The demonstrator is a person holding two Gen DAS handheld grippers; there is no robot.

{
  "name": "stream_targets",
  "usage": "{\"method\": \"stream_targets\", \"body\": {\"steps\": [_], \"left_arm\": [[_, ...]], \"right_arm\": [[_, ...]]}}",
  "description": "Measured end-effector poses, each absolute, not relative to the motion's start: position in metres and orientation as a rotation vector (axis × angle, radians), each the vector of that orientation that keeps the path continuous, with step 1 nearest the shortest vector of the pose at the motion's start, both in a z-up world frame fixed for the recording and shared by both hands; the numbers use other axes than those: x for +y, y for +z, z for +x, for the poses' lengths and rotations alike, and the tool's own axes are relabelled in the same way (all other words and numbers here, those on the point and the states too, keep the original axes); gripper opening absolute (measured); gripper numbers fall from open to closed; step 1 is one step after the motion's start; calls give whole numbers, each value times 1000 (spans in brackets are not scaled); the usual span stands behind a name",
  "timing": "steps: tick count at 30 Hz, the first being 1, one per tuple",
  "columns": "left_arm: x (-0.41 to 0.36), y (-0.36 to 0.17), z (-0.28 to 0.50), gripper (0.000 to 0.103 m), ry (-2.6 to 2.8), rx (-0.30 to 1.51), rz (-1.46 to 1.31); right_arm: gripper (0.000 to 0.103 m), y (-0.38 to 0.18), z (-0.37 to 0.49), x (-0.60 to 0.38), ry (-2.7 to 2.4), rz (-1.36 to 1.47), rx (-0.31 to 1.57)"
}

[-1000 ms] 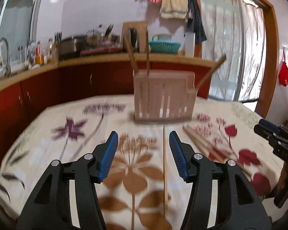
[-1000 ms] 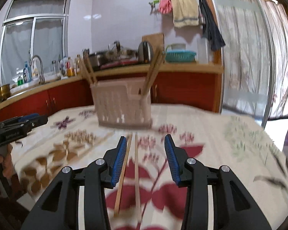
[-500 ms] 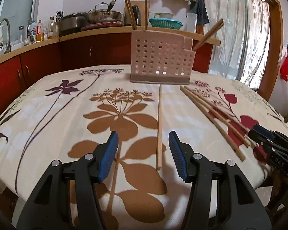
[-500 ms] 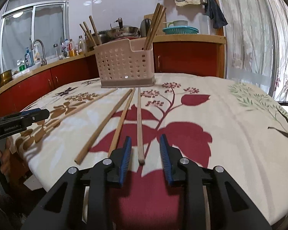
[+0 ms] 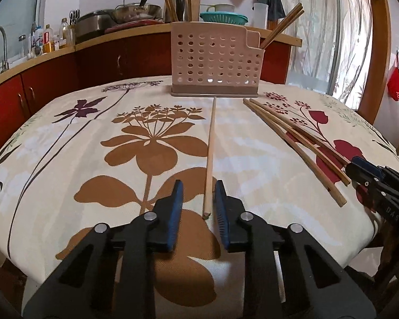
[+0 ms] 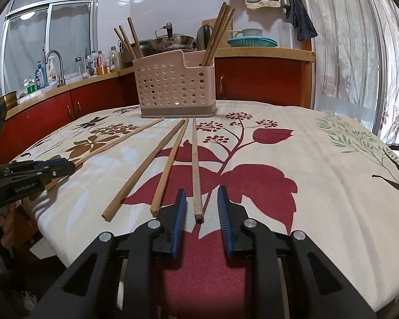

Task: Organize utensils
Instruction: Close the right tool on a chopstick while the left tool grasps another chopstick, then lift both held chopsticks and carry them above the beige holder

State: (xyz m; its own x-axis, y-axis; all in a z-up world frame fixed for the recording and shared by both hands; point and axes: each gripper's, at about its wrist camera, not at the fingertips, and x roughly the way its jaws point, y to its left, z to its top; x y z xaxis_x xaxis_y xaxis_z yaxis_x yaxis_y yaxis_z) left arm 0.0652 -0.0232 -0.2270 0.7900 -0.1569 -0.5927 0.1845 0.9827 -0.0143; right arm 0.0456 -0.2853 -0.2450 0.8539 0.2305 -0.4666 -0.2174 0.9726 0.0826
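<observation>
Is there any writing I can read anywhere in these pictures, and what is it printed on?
"GenRobot.AI": on the side of the left gripper, seen from the right wrist.
"DAS": partial, on the right gripper, seen from the left wrist.
"AUS": partial, on the red hanging bag.
Labels on the counter bottles: too small to read.

Pink holder (image 5: 215,61), floral tablecloth (image 5: 66,159)
</observation>
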Motion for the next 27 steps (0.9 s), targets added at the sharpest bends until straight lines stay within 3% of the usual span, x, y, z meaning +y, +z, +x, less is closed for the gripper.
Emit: {"method": "stream_targets", "body": {"steps": [8, 16, 27], "left_arm": [[-30, -228, 61, 6, -209, 630, 64], [-31, -227, 61, 6, -215, 633, 56], [-25, -213, 59, 5, -217, 573, 56]], "right_arm": [[21, -244, 47, -283, 238, 25, 489], [7, -243, 47, -278, 261, 3, 488], [7, -223, 41, -280, 252, 19, 454]]}}
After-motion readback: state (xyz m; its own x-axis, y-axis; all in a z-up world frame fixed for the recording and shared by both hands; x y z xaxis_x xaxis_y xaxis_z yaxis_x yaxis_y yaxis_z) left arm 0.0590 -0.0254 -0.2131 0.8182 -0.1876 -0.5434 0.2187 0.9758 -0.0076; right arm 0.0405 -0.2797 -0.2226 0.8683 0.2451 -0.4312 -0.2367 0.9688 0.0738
